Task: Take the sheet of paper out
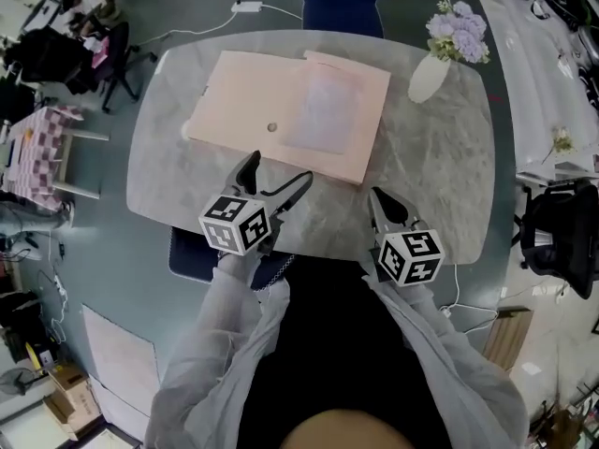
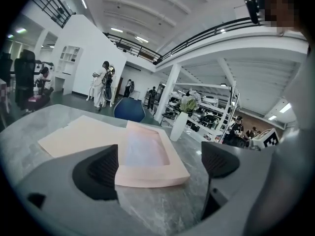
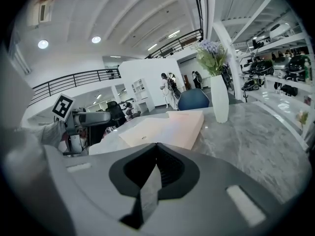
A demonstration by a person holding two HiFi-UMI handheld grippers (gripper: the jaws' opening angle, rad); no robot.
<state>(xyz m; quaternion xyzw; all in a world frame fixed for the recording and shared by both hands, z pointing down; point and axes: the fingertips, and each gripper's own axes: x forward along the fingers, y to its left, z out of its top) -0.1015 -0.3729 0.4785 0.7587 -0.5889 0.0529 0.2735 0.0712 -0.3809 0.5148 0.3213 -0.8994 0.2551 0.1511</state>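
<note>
The left gripper (image 1: 280,169) holds its jaws spread and empty at the near edge of the pink folder (image 1: 245,101) on the table (image 1: 440,176). The pale sheet (image 1: 323,112) lies on the folder's right half. The right gripper (image 1: 378,199), jaws pressed together, is near the folder's near right corner.

Grey marbled table (image 1: 440,195), broad top with rounded corners, across the middle of the head view. Pale veining over the whole surface.

In the upper middle of that frame, flat on the top: a pale pink folder (image 1: 239,101), opened out. Left half plain, with a small round dot near the fold. Right half thicker, with a whitish, faintly glossy panel set inside a raised pink border. Lower edge slanting down toward the right.

At upper right, well apart from the folder and close to the table's far edge: a white vase (image 1: 428,78), upright, holding lilac flowers (image 1: 459,31).
</note>
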